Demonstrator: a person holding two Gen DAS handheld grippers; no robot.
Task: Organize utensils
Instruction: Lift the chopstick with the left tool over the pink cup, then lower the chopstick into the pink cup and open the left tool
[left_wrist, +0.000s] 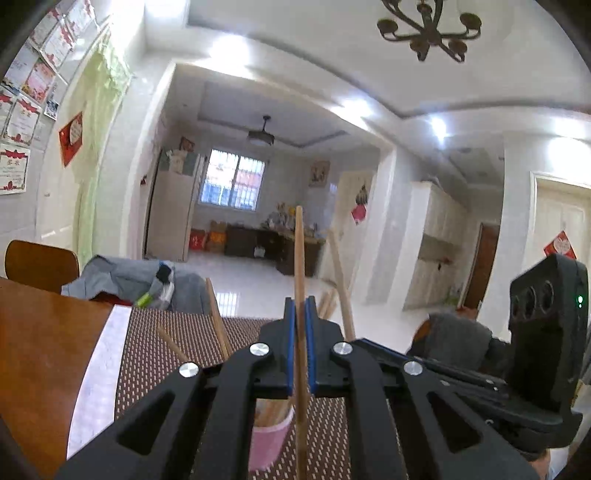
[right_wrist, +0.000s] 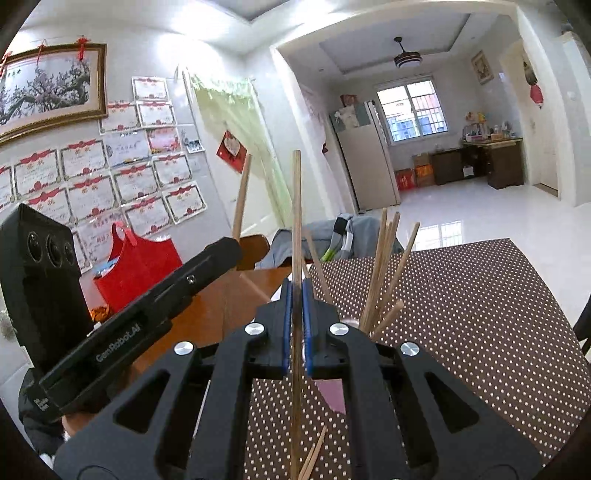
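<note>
1. A wooden chopstick (left_wrist: 300, 266) stands upright at the centre of the left wrist view, pinched between the blue pads of the left claw (left_wrist: 300, 325), which is closed on it; the stick runs from the bottom edge of the frame up past the claw tips.
2. In the right wrist view a second chopstick (right_wrist: 296, 221) rises through the middle of the frame, clamped the same way between the blue pads of the right claw (right_wrist: 295, 306), its lower end reaching the bottom edge.
3. Just below the left claw, at lower centre of the left wrist view, sits a pink cup (left_wrist: 271, 439) with several sticks leaning inside it.
4. A bundle of chopsticks (right_wrist: 384, 266) fans upward just right of the right claw, their lower ends hidden behind it; two loose sticks (right_wrist: 314, 458) lie on the mat at the bottom of the frame.
5. A brown dotted placemat (right_wrist: 461, 314) covers the wooden table (left_wrist: 44, 350).
6. The left claw's body crosses the left half of the right wrist view, in front of a red bag (right_wrist: 136, 266).
</note>
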